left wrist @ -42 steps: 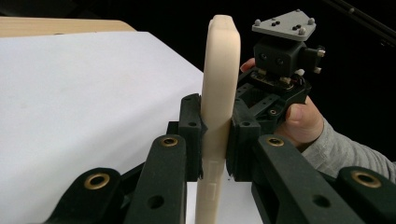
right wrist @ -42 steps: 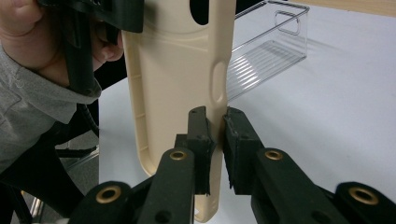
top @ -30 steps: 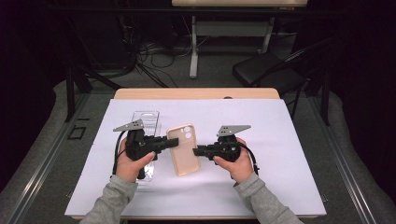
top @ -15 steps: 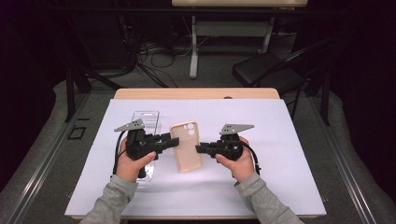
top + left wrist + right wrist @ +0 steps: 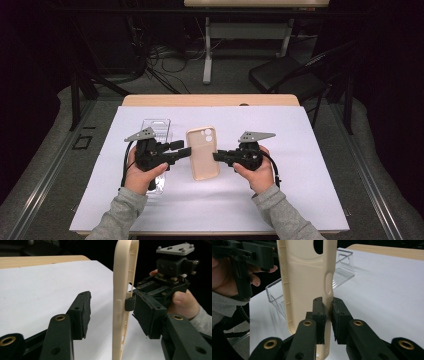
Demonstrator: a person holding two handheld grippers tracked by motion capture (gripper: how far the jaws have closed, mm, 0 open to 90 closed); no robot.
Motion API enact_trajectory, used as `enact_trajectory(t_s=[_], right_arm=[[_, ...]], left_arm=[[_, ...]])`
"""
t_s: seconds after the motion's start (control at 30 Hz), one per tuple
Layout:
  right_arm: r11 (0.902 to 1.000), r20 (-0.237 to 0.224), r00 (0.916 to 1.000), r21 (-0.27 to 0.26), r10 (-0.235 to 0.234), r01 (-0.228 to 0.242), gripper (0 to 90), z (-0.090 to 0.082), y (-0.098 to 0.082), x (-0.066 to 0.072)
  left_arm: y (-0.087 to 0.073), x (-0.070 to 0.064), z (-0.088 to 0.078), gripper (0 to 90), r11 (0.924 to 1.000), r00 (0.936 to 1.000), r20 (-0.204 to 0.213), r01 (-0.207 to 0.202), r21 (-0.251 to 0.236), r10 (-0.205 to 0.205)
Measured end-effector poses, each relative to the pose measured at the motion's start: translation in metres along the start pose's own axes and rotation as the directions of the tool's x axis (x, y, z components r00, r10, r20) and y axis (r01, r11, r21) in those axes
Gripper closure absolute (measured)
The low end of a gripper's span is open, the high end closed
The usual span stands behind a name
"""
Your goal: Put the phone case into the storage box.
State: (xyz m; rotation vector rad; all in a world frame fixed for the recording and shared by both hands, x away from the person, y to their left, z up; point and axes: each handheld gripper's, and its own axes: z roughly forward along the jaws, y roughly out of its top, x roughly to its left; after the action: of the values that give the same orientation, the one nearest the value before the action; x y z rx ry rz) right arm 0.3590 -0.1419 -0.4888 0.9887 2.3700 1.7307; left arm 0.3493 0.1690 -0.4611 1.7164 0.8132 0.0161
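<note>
Cream phone case between black grippers on a white sheet

We see a plain cream phone case, unpatterned, and a clear plastic tray left of it. Our left gripper and right gripper are black with grey top plates and brass-coloured rivets. The table is pale wood under a white sheet; our sleeves are grey.
</note>
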Motion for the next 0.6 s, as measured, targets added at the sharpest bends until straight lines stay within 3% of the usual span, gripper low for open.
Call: enact_trajectory(t_s=[0.43,0.6], right_arm=[[0.9999,0.057,0.9984,-0.014,0.001,0.0,82.0,-0.0036,0.0002,-0.0022],[0.9998,0.068,0.9977,-0.021,0.001,0.0,82.0,-0.0043,0.0,-0.0027]], left_arm=[[-0.0003,0.0002,0.0013,46.6,0.9991,0.9975,-0.059,-0.037,0.019,0.038],[-0.0003,0.0006,0.0013,42.2,0.9984,0.9948,-0.087,-0.053,0.02,0.055]])
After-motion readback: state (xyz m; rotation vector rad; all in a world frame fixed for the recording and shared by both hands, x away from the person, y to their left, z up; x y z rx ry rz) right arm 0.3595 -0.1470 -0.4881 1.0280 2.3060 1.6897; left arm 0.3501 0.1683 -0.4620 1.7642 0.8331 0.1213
